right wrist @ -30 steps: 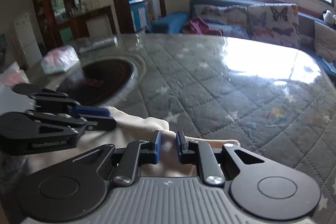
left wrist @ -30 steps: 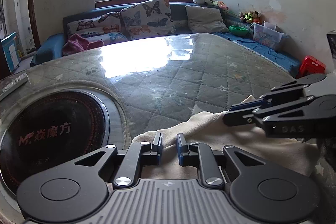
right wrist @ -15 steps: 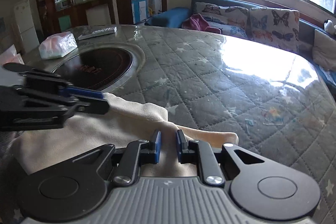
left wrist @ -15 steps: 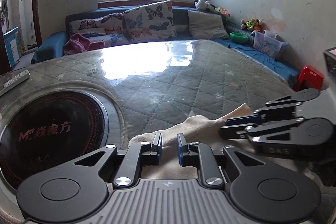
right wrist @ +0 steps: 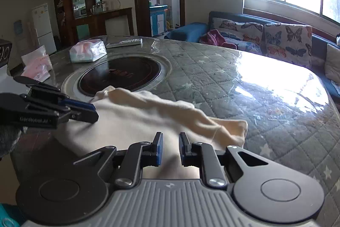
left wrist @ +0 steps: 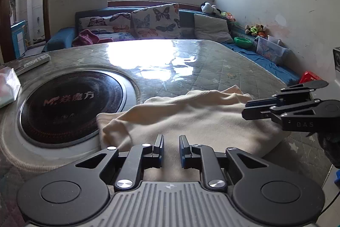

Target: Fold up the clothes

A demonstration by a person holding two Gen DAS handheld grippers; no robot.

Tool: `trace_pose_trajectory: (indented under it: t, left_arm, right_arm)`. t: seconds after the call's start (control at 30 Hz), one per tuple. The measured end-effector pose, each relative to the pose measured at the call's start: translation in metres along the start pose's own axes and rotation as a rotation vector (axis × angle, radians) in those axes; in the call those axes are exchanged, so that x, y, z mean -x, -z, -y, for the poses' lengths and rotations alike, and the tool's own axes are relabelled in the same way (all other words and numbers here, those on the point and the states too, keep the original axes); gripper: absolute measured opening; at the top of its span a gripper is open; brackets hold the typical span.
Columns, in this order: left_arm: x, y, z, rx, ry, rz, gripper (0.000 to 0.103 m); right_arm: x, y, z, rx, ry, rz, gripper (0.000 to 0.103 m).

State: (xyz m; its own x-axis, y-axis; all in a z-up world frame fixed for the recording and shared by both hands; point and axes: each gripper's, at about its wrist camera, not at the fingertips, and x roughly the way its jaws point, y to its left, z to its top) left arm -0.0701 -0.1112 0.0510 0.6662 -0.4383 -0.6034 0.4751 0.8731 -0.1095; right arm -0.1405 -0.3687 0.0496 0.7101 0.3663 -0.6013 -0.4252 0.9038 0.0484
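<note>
A cream garment (left wrist: 191, 116) lies folded flat on the quilted, glass-topped table (left wrist: 212, 69), its far edge a soft rolled fold. My left gripper (left wrist: 171, 142) hovers over its near left part, pads a narrow gap apart with nothing pinched between them. My right gripper (right wrist: 171, 139) stands the same way over the near right part of the garment (right wrist: 138, 118). Each gripper shows side-on in the other's view: the right gripper (left wrist: 246, 109) at the garment's right side, the left gripper (right wrist: 94, 114) at its left side.
A round black hob (left wrist: 70, 99) is set into the table just left of the garment. A tissue pack (right wrist: 87, 53), a remote (right wrist: 124, 43) and a pink bag (right wrist: 36, 65) lie at the far left. A sofa with butterfly cushions (left wrist: 148, 20) runs behind the table.
Both grippers have drawn back toward the near edge of the table. The garment's folded edge, which was at the fingertips, now lies well ahead of them, with more of the garment showing.
</note>
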Motion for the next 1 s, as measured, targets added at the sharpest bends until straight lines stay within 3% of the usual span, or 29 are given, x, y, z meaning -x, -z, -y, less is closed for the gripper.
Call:
trace_pose_trajectory:
  t: [0.37, 0.73, 1.0]
  left_arm:
    - [-0.001, 0.012, -0.01, 0.027, -0.039, -0.01, 0.017]
    - [0.024, 0.013, 0.002, 0.003, -0.015, 0.025, 0.018]
    - [0.018, 0.026, 0.005, -0.027, -0.039, -0.004, 0.018]
  right_arm:
    - [-0.008, 0.021, 0.018, -0.07, 0.041, 0.013, 0.012]
    - [0.036, 0.036, 0.011, -0.02, 0.11, 0.037, 0.013]
    - [0.033, 0.056, 0.012, 0.004, 0.151, 0.031, 0.013]
